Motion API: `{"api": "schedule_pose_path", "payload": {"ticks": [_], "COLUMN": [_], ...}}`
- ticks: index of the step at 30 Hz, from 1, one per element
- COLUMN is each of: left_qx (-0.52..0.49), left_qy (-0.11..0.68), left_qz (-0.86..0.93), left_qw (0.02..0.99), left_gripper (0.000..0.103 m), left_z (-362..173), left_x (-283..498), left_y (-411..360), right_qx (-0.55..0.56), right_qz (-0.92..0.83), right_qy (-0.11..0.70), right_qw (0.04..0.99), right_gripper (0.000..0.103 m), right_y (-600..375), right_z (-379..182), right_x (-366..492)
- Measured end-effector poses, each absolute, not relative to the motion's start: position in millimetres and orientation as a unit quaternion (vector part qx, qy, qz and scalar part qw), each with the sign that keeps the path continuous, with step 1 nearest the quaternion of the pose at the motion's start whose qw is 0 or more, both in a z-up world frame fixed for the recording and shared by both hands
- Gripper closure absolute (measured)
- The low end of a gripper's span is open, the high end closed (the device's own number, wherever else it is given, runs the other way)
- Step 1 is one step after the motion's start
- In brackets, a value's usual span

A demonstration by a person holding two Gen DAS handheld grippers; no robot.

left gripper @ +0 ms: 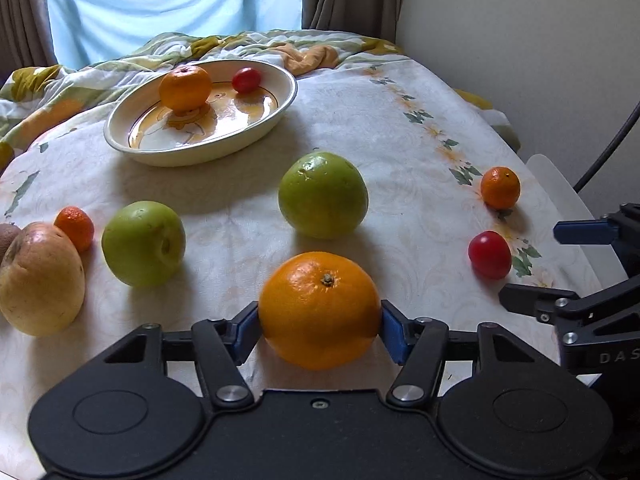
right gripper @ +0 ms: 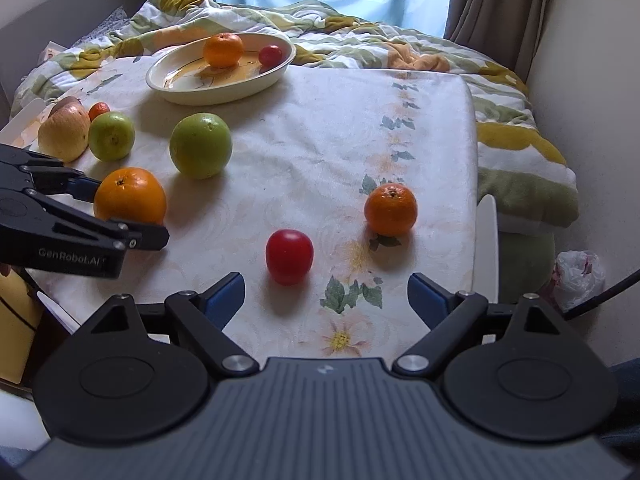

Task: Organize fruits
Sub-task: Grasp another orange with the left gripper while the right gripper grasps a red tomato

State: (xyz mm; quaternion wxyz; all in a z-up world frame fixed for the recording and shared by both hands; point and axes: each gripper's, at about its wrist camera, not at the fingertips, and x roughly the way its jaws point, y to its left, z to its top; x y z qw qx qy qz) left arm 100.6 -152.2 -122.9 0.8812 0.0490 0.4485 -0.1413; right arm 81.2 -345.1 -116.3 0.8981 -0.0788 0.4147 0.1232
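A: Your left gripper [left gripper: 320, 320] is pinching the orange [left gripper: 320, 310] at the near edge of the table [left gripper: 400, 128].

B: It's looking firm, heavy and slick, so you're gripping its widest part. Your right gripper [right gripper: 326, 300] is hanging spread before the tomato [right gripper: 289, 256].

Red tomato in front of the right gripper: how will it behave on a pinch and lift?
The red tomato looks smooth and glossy, so it may slip between the pads. It is rounded and sits free on the cloth, so a nudge would probably roll it. It is small against the open right gripper, likely light, and its thin skin may bruise if squeezed hard.
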Motion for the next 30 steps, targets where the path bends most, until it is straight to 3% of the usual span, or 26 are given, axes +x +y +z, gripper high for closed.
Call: {"api": "schedule_pose_path", "payload": {"ticks": [5,15,19,30], "left_qx": [0.052,0.060,0.066,0.057], "left_qy": [0.451,0.452,0.446,0.445], "left_qz": [-0.142,-0.142,-0.142,-0.131], "left_qw": [0.879,0.879,0.881,0.884], "left_gripper": [0.038,0.038,0.038,0.038], "left_z": [-122,-122,-123,-113], "left_x": [101,99,97,92], "left_y": [-150,-146,-145,-134], "right_qx": [-0.084,-0.074,-0.076,-0.067], "right_qz": [0.134,0.144,0.148,0.141], "right_qy": [0.424,0.426,0.425,0.422], "right_qw": [0.892,0.890,0.890,0.893], "right_gripper": [0.018,0.042,0.059,0.059], "right_y": [-338,-331,-328,-330], "right_z": [-124,-130,-129,-117], "right_x": [88,98,102,100]}}
